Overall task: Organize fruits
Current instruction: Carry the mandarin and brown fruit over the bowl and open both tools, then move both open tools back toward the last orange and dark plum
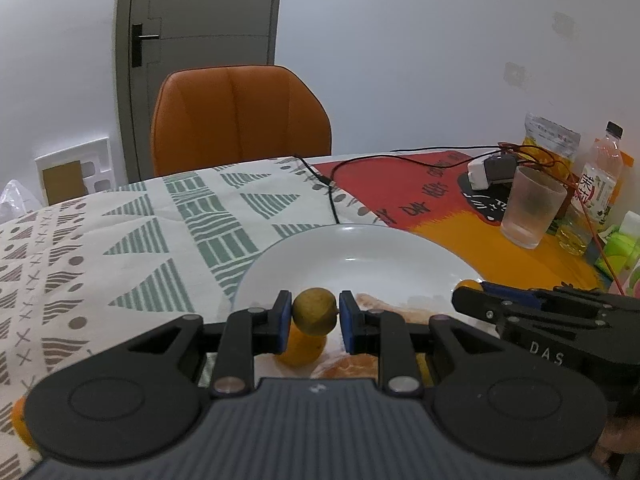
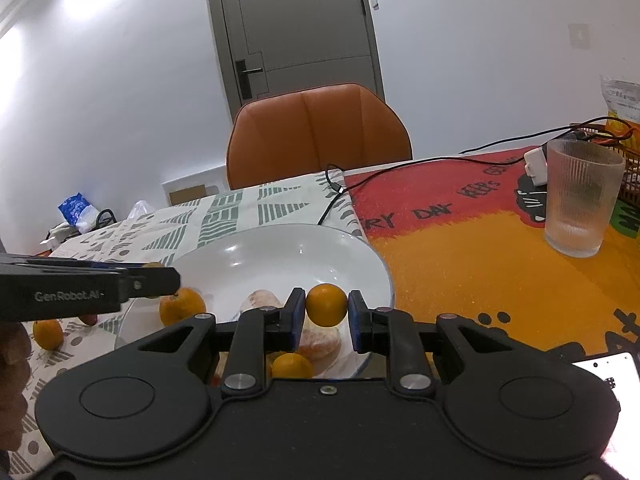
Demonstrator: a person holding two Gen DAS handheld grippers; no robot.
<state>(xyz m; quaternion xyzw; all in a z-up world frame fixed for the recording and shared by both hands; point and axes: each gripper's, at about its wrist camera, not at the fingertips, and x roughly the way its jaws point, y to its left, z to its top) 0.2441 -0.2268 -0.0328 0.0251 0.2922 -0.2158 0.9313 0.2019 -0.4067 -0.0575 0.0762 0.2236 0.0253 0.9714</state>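
Fruit rides in both tools above the white plate (image 1: 280, 256): left gripper (image 1: 315, 318) pinches a greenish-yellow citrus (image 1: 315, 311), right gripper (image 2: 327, 310) an orange kumquat (image 2: 326, 305), each small, light, round, likely slippery, best squeezed gently across its middle.

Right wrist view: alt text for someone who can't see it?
The right gripper is shut on a small round orange fruit above a white ceramic plate holding peeled citrus. The left gripper's black fingers reach in from the left; a ribbed frosted glass stands to the right.
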